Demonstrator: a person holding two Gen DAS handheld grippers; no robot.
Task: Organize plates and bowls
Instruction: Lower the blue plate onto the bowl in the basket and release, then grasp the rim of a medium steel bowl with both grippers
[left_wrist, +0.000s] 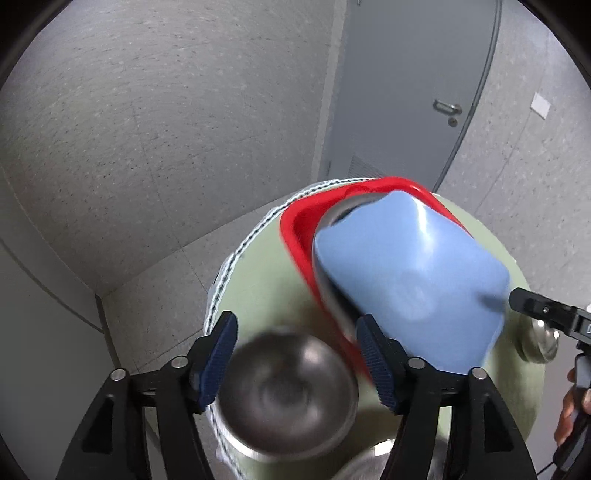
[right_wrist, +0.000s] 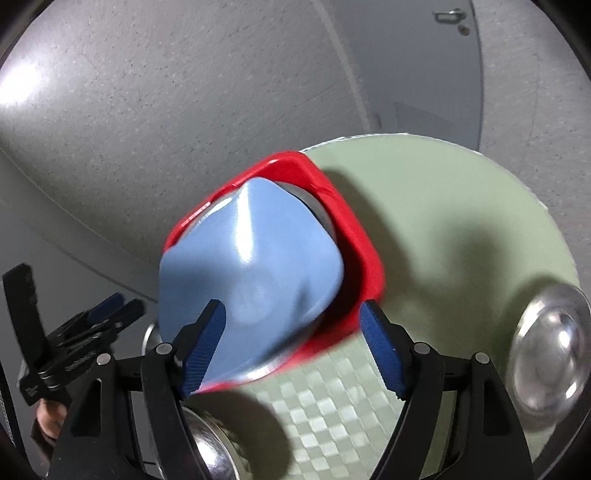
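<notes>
Both tongs, left (left_wrist: 297, 363) and right (right_wrist: 293, 349), open, empty; blue plate (right_wrist: 255, 273) hides blurred steel dish in red tray (right_wrist: 364, 251).

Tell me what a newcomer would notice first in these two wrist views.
The blue square dish stands out first, lying upside down and tilted on a steel bowl inside the red tray at the far edge of the round green table. Next come the shiny steel bowls: one between the open left gripper fingers, another at the table's right edge.
</notes>
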